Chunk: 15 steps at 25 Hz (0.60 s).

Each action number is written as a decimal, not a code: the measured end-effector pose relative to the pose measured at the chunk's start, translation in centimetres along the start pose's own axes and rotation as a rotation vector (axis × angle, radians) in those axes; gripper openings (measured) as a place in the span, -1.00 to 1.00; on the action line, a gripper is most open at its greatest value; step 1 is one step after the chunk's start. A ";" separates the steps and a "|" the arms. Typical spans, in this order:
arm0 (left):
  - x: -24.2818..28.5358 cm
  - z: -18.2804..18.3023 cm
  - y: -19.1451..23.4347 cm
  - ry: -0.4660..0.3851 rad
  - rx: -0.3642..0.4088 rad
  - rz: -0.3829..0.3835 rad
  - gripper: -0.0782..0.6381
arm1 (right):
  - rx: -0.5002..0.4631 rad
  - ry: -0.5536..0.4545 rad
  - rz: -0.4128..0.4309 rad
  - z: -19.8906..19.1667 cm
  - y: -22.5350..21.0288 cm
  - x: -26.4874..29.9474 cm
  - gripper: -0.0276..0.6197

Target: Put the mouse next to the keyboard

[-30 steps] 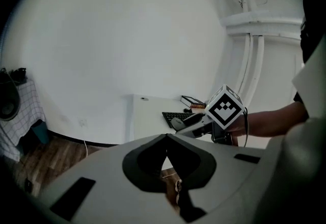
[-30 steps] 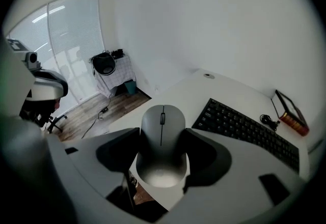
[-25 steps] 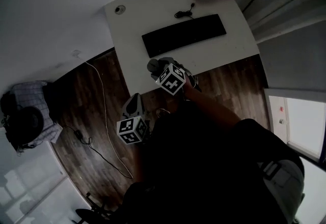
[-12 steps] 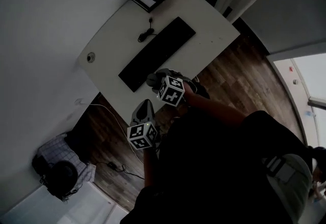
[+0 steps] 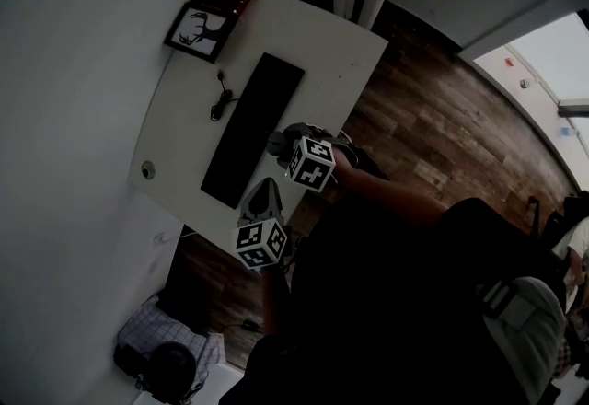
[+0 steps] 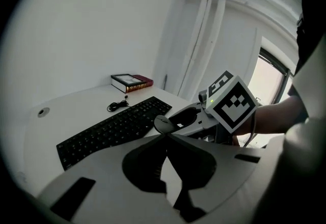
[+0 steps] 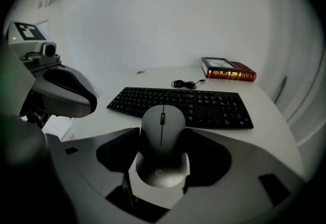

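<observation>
— What do we count here?

— One mouse (image 7: 162,136), one black keyboard (image 7: 183,103), one coiled black cable (image 7: 185,84) and one red-edged book (image 7: 229,73) with a deer on its cover, all on one white desk (image 5: 342,63). We also count one round grommet (image 5: 148,170) in the desktop, and two grippers.

— Where do we find the mouse?

— It is clamped between the jaws of the right gripper (image 5: 281,141), with its wheel end pointing at the keyboard. It is held off the desktop, just short of the keyboard's near long edge.

— And the left gripper (image 6: 166,139)?

— Its jaw tips meet and we see nothing between them.

— What can we not make out?

— The head view is dark, so there the mouse merges with the grey gripper body. The person's dark torso fills that view's lower right. We cannot read the book's spine lettering, and we cannot tell how high the mouse hangs above the desk.

— How are the arms held?

— The right forearm reaches forward from the body and puts its gripper over the desk's near edge. The left gripper sits further back, off the desk and above the wooden floor (image 5: 433,132), and it points towards the right gripper.
</observation>
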<state>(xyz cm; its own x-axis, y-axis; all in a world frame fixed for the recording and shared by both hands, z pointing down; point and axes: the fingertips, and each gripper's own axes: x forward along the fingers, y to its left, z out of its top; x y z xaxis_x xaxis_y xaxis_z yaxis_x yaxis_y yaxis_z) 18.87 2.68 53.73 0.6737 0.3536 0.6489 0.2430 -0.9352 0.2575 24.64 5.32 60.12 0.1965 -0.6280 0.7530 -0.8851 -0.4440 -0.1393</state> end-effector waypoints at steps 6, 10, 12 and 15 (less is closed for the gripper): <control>3.4 2.1 -1.0 0.049 0.089 -0.076 -0.78 | 0.115 -0.036 -0.071 -0.6 -4.4 -0.8 0.00; 5.8 3.3 -2.1 0.081 0.124 -0.122 -0.78 | 0.185 -0.055 -0.107 -1.2 -7.1 -1.6 0.00; 7.0 4.2 -2.7 0.091 0.135 -0.143 -0.78 | 0.207 -0.057 -0.119 -1.5 -8.5 -2.0 0.00; 8.6 5.6 -3.8 0.100 0.157 -0.170 -0.78 | 0.234 -0.063 -0.136 -1.7 -10.7 -2.7 0.00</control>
<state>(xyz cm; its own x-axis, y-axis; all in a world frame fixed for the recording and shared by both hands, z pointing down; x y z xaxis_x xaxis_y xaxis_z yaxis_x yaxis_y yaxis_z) 27.71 9.20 54.31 0.5435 0.4984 0.6754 0.4572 -0.8506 0.2597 32.86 12.84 60.65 0.3393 -0.5882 0.7341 -0.7291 -0.6576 -0.1900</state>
